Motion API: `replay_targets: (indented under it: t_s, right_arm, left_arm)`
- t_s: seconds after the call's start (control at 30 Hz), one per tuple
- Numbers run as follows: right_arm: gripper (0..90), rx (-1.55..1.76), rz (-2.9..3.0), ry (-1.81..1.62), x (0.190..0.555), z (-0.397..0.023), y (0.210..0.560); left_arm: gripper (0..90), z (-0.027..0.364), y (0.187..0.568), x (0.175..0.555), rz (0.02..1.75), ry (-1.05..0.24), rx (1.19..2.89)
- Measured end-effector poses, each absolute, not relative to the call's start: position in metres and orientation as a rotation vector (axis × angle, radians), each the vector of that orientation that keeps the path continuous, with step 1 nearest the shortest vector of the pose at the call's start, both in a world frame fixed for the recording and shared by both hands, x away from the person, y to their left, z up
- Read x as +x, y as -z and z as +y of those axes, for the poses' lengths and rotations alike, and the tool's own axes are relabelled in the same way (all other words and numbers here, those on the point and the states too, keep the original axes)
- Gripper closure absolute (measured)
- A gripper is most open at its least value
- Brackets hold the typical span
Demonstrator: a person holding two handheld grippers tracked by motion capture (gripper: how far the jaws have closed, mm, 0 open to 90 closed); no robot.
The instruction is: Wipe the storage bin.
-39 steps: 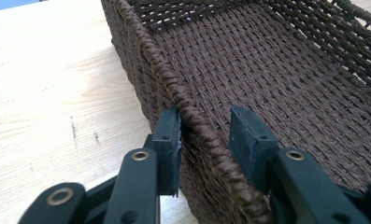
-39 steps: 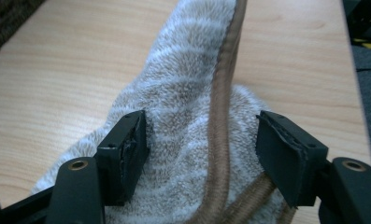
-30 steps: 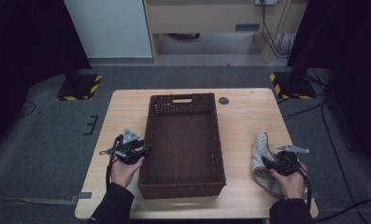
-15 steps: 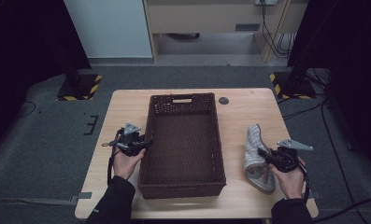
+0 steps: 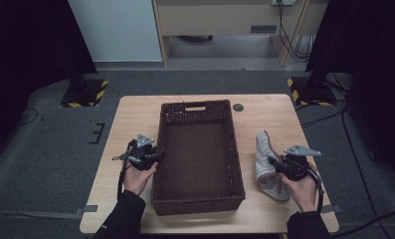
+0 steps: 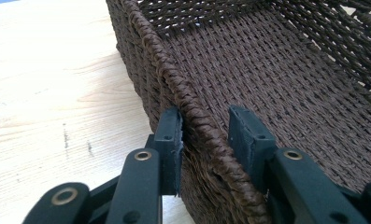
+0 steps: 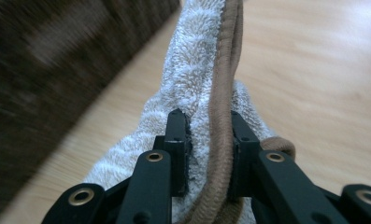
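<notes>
Towel point(image 7: 197, 70) is pinched at its folded edge by right gripper point(image 7: 206, 140), likely for basket point(image 5: 197, 154) loading. Basket wall is straddled by closing left gripper point(image 6: 204, 135), its 2 pads not yet clamped, apparently for steadying.

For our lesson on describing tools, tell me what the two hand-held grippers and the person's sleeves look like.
Both the left gripper and the right gripper are black, with two flat-padded jaws on arms fixed by brass-ringed pivots. Each carries a grey three-cornered plate on top and trails a black cable. The person's sleeves are dark.
</notes>
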State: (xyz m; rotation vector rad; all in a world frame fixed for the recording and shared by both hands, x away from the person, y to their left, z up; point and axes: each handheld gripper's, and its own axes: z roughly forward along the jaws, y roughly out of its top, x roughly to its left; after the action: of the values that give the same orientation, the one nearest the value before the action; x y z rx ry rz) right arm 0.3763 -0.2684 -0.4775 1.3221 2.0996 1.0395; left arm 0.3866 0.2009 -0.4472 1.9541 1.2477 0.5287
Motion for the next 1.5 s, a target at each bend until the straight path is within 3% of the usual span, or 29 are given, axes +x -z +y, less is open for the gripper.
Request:
replay_targets:
  t_s: [0.2, 0.27, 0.43, 0.6, 0.93, 1.03, 1.07, 1.13, 1.2, 1.5]
  right_arm:
    - [68.3, 1.389, 2.104, -0.974, 0.380, -0.274, 0.496]
    - [63.1, 1.397, 2.105, -0.969, 0.380, -0.274, 0.497]
    - [38.9, 1.403, 1.994, -1.073, 0.374, -0.278, 0.482]
    - [32.3, 1.454, 1.983, -1.057, 0.368, -0.280, 0.485]
    - [34.8, 1.510, 2.102, -1.007, 0.372, -0.262, 0.513]
    - [53.1, 1.491, 2.122, -1.002, 0.375, -0.255, 0.518]
    - [53.1, 1.491, 2.122, -1.002, 0.375, -0.255, 0.518]
    - [69.1, 1.482, 2.130, -1.005, 0.376, -0.255, 0.515]
    - [73.0, 1.478, 2.130, -1.016, 0.377, -0.257, 0.512]
    - [73.3, 1.377, 2.020, -1.247, 0.375, -0.260, 0.478]
  left_arm:
    - [63.4, 0.193, 0.447, 0.383, 1.229, -0.509, 1.958]
    - [63.3, 0.193, 0.448, 0.383, 1.228, -0.505, 1.954]
    - [62.1, 0.196, 0.449, 0.383, 1.222, -0.479, 1.938]
    - [62.4, 0.195, 0.449, 0.383, 1.221, -0.488, 1.942]
    - [61.9, 0.196, 0.449, 0.384, 1.222, -0.473, 1.937]
    - [61.7, 0.196, 0.449, 0.384, 1.223, -0.468, 1.934]
    - [61.7, 0.196, 0.449, 0.384, 1.223, -0.468, 1.934]
    - [61.9, 0.197, 0.449, 0.385, 1.226, -0.459, 1.927]
    - [62.2, 0.197, 0.449, 0.385, 1.227, -0.453, 1.926]
    - [63.1, 0.196, 0.449, 0.386, 1.226, -0.456, 1.930]
